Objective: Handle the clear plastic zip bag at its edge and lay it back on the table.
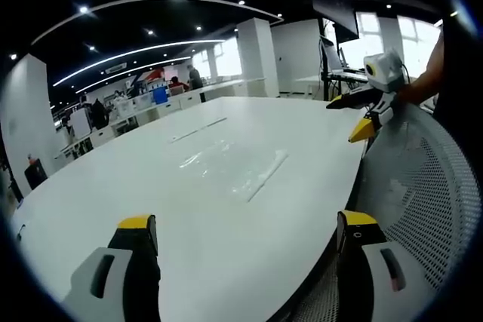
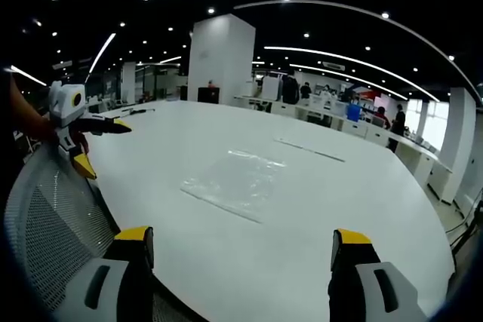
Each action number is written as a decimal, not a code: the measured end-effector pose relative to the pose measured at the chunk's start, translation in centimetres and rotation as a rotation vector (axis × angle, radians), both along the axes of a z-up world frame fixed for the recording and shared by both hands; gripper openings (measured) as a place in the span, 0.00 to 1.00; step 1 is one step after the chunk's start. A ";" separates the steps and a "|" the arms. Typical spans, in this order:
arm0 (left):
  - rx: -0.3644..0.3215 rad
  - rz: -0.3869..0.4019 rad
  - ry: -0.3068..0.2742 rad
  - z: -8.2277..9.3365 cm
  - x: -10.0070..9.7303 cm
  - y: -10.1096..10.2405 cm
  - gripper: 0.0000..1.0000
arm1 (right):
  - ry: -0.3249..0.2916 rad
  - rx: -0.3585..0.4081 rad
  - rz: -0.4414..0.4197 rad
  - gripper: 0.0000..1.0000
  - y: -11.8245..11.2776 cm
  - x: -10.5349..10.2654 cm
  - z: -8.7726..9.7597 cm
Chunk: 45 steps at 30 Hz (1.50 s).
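The clear plastic zip bag (image 1: 234,164) lies flat on the white table (image 1: 113,186), its zip edge a long ridge on its right side. In the right gripper view the bag (image 2: 234,182) rests ahead of the jaws, mid-table. My left gripper (image 1: 247,224) is open with nothing in it and hangs over the table's near edge, short of the bag. My right gripper (image 2: 241,235) is also open, with nothing in it, and is back from the bag. Each gripper shows in the other's view, the right gripper (image 1: 349,116) and the left gripper (image 2: 102,147), both with jaws spread and held by a hand.
A grey mesh chair back (image 1: 423,186) stands against the table edge between the grippers, and is the chair back (image 2: 53,216) at lower left in the right gripper view. A thin clear strip (image 2: 309,148) lies farther along the table. Desks, people and a white pillar (image 2: 220,58) stand beyond.
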State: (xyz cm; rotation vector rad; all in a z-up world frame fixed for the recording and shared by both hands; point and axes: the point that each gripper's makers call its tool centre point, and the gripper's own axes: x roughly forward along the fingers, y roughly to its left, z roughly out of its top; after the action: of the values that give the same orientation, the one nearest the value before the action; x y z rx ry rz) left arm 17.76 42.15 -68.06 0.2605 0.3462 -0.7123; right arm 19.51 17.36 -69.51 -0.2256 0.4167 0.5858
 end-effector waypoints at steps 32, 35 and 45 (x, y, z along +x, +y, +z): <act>0.041 -0.042 -0.001 0.2 -0.1 -0.3 0.99 | 0.005 0.000 -0.007 0.97 0.0 0.0 0.1; 0.034 -0.040 -0.006 0.8 0.2 -0.4 0.99 | 0.007 -0.001 -0.006 0.96 0.0 0.0 0.1; 0.051 -0.073 -0.035 2.2 1.5 -1.3 0.99 | 0.006 -0.001 -0.010 0.96 0.1 0.0 0.2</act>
State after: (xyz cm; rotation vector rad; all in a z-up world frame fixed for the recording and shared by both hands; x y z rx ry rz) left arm 19.21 40.84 -65.86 0.3349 0.3236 -0.7702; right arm 19.48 17.45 -69.30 -0.2223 0.4238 0.5767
